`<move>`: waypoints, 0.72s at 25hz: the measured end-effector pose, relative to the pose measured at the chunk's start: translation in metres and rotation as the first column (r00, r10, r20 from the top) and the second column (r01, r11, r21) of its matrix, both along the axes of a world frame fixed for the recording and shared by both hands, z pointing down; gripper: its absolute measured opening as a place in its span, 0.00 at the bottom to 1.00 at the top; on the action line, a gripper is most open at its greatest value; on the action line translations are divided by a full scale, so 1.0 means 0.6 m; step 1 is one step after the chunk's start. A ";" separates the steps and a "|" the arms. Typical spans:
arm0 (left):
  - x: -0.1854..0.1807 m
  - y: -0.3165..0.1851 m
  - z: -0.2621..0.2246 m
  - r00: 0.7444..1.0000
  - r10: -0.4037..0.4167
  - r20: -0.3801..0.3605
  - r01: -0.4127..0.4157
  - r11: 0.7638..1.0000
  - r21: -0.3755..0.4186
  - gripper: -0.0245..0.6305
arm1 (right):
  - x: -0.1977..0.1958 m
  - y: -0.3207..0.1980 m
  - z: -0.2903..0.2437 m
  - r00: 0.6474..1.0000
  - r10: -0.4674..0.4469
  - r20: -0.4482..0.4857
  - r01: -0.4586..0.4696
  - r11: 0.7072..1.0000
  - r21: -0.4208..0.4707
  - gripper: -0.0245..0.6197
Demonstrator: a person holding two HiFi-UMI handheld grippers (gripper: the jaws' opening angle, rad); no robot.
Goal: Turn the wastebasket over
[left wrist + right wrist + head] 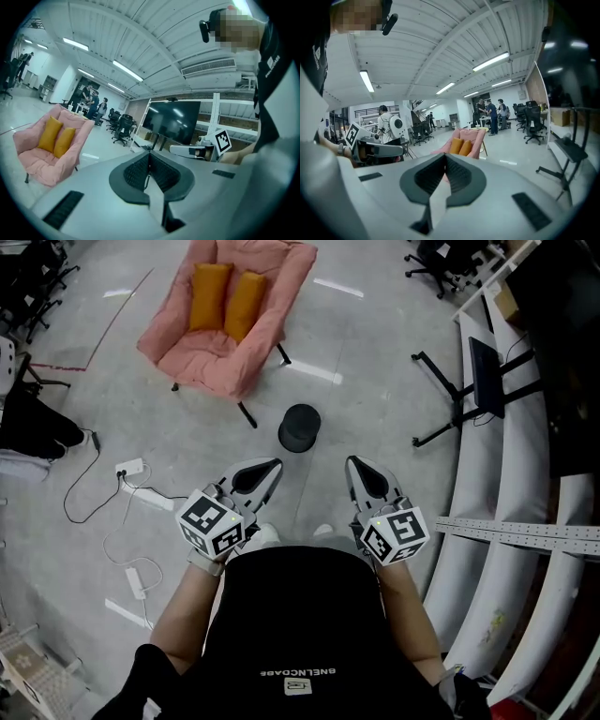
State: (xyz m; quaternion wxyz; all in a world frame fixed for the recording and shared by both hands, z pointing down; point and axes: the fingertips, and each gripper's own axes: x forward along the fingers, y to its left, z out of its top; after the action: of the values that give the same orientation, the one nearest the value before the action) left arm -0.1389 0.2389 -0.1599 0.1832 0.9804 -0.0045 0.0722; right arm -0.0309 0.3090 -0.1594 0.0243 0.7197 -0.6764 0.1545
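your left gripper [270, 468] and right gripper [355, 466] both show fingers clenched on nothing. open them, step toward the black wastebasket [300, 427] on the floor [375, 352] ahead, take opposite sides.

Pink folding chair [211, 357] on the far floor, left of centre. Two orange cushions [208, 296] side by side against its back. White power strip [129, 468] and loose cables [112, 531] on the near-left floor. Black screen on a legged stand [486, 376] at right, beside long white curved beams [525, 484]. Black office chairs [439, 261] far right. Group of people [490, 110] standing far off behind the pink chair.
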 end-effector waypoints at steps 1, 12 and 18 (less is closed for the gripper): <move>-0.006 -0.007 0.005 1.000 -0.003 0.005 0.003 1.000 -0.009 0.06 | 0.000 -0.006 0.003 1.000 0.006 -0.002 -0.006 1.000 -0.006 0.05; 0.013 -0.090 0.056 0.984 -0.162 0.070 0.167 0.984 -0.068 0.06 | 0.097 -0.096 0.044 0.998 -0.045 0.034 0.046 0.998 -0.031 0.05; 0.105 -0.133 0.072 0.955 -0.268 0.126 0.278 0.958 -0.072 0.06 | 0.205 -0.165 0.068 0.985 -0.154 0.073 0.158 0.987 -0.044 0.05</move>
State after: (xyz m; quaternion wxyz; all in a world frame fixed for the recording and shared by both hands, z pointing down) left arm -0.0762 0.1590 -0.1169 0.2341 0.9555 -0.1473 0.1026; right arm 0.0919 0.2100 -0.1186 0.0304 0.6579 -0.7271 0.1938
